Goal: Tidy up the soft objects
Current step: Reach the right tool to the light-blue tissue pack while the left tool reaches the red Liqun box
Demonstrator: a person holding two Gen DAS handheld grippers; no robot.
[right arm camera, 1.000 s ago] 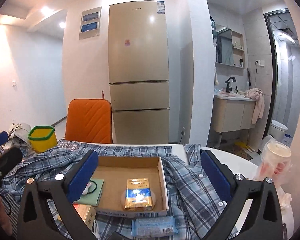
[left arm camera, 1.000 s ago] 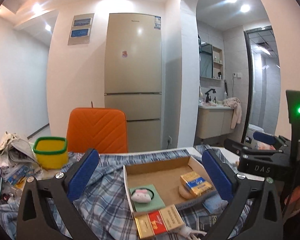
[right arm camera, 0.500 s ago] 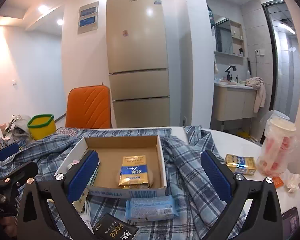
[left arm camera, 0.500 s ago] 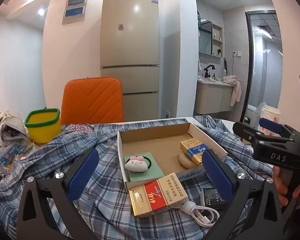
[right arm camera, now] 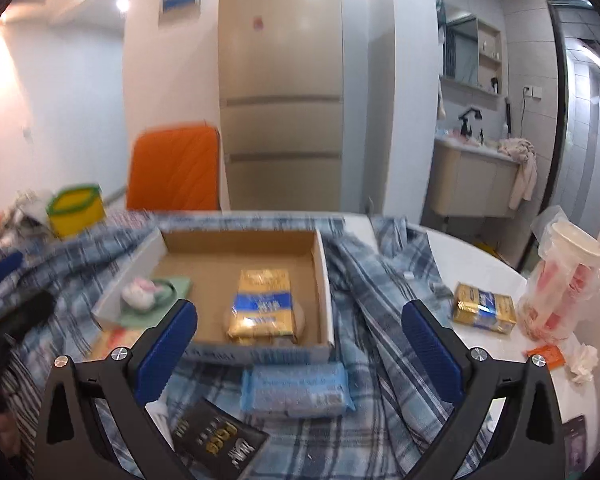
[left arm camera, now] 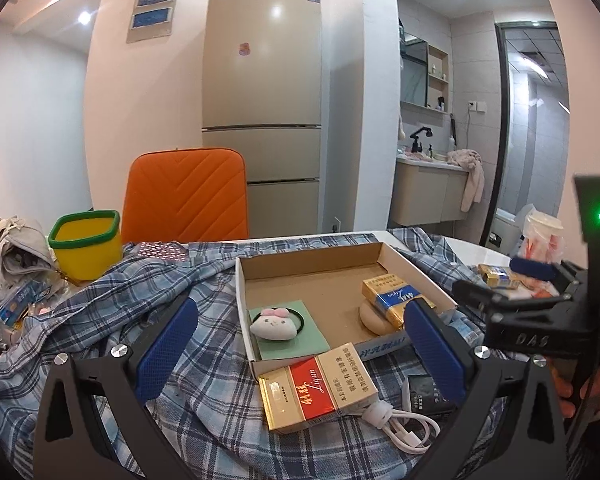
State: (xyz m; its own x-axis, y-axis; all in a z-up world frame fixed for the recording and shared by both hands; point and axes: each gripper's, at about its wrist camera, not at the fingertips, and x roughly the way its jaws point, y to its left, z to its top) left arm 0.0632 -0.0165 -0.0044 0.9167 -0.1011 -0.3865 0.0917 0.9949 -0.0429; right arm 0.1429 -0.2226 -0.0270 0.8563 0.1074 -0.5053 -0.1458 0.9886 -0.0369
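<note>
Soft objects lie ahead of both grippers: a plush hair tie (left arm camera: 274, 323) on a green card in the lower left of the cardboard tray (left arm camera: 312, 270), a blue tissue pack (right arm camera: 296, 390) just below the tray's front wall. The left gripper (left arm camera: 296, 354) is spread wide and empty; the right gripper (right arm camera: 298, 348) is likewise parted, nothing held. A gold-and-blue packet (right arm camera: 262, 304) is seen in the tray on a round pad, a red-and-gold carton (left arm camera: 318, 390) against its front edge. A plaid shirt (left arm camera: 112, 312) is draped over the white counter (right arm camera: 476, 264). Beyond, an orange chair (left arm camera: 188, 196), a fridge (left arm camera: 262, 92) and a bathroom sink are visible. Compared with a second ago, both views are tilted lower and nearer the tray.
</note>
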